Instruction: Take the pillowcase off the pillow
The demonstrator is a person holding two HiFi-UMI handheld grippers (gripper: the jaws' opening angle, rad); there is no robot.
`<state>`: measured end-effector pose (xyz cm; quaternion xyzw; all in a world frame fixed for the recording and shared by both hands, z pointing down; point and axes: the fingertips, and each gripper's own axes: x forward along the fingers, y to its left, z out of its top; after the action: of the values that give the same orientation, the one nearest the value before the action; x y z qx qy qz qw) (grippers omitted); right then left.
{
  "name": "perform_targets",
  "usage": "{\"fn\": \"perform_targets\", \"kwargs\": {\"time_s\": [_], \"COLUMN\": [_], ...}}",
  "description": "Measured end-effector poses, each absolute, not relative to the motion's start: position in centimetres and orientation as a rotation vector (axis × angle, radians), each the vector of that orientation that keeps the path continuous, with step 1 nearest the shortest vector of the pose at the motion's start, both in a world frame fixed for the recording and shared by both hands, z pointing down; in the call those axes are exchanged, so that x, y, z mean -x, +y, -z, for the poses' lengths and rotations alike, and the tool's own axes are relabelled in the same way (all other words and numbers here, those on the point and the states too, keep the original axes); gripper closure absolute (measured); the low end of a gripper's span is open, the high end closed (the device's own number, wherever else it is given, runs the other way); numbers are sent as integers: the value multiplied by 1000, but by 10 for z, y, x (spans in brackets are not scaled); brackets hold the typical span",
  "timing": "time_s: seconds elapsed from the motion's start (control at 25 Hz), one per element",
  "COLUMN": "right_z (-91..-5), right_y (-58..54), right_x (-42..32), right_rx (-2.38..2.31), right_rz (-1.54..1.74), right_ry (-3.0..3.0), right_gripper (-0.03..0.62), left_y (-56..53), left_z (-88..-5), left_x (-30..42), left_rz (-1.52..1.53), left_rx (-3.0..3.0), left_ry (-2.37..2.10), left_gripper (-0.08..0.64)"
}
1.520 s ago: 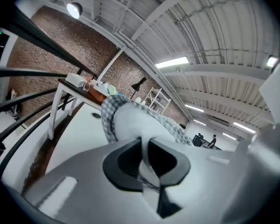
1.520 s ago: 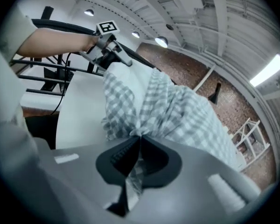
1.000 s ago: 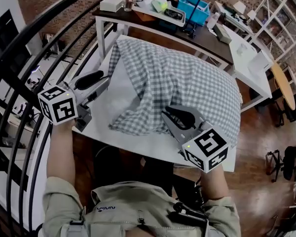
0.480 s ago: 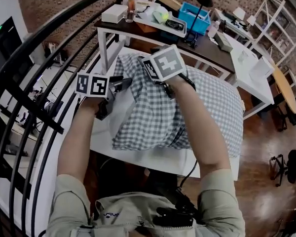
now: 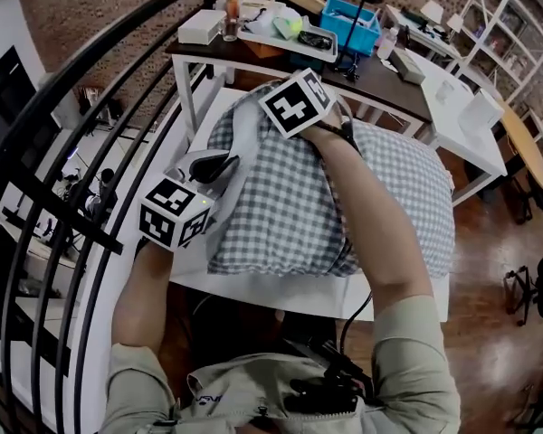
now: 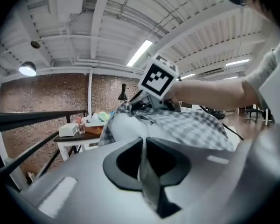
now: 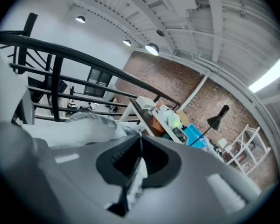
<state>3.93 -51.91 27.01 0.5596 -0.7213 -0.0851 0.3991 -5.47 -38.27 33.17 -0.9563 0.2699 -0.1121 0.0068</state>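
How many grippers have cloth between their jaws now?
2. The left gripper, jaws just closed further, pinches pale cloth at the pillow's left side; the right gripper pinches checked pillowcase at its far end.

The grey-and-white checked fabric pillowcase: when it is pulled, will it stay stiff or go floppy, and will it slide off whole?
Probably floppy: the grey-and-white checked fabric pillowcase wrinkles and drapes over the white pillow. Likely to bunch, not slide whole: the left gripper and right gripper, jaws just closed, each pinch only a thin fold.
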Motion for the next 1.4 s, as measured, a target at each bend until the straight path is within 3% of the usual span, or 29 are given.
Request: {"fn": "perform_targets", "kwargs": {"time_s": [0.2,0.48,0.6,0.64,0.72,0.88,1.0,1.16,1.24,1.32,1.36,1.4], "right_z": [-272,-348,-327,-314,-287,-244,-264,-352,-398,-429,-438,-441], "right_y": [-528,-486,-486,-481,-460,-384,-309,-240,-231,-238,-243,-245], "right_x": [-117,-174,-156,-152,-138,-67,-2,85,111,117,114,110], "right_rx": [-1459,-1401,-1444,-1489,-1584,-1647,-1523,-1216,-1105,-1087,-1095,-1108], "right_rz": [251,35,152,171,193,287,314,252,304,427,482,518], "right_ry": [-1611,-1573,-1683,-1709,-1795,-2114,-2266,-2292,-2197,-2042,-1972,-1931], "right_gripper": [586,586,575,541,480,479,479,454,419,405,442,497], "left_y": [-374,-427,-427,-425,-418,-393,-358,-323,-316,-316,-318,-320], "left_z": [-289,-343,-350,-348,-344,-347,-376,-423,-435,-434,-428,-420], "left_x": [97,108,90,88,95,125,137,136,133,130,129,128], "left_rz": [17,70,158,191,223,227,381,613,656,648,622,587], "left_rx": [3020,3164,3162,3153,3141,3183,3238,3306,3338,3334,3325,3317], "left_ry": [960,1153,1103,1091,1097,1102,1048,956,934,943,961,981], "left_gripper": [535,535,515,507,454,331,287,276,314,461,529,535]}}
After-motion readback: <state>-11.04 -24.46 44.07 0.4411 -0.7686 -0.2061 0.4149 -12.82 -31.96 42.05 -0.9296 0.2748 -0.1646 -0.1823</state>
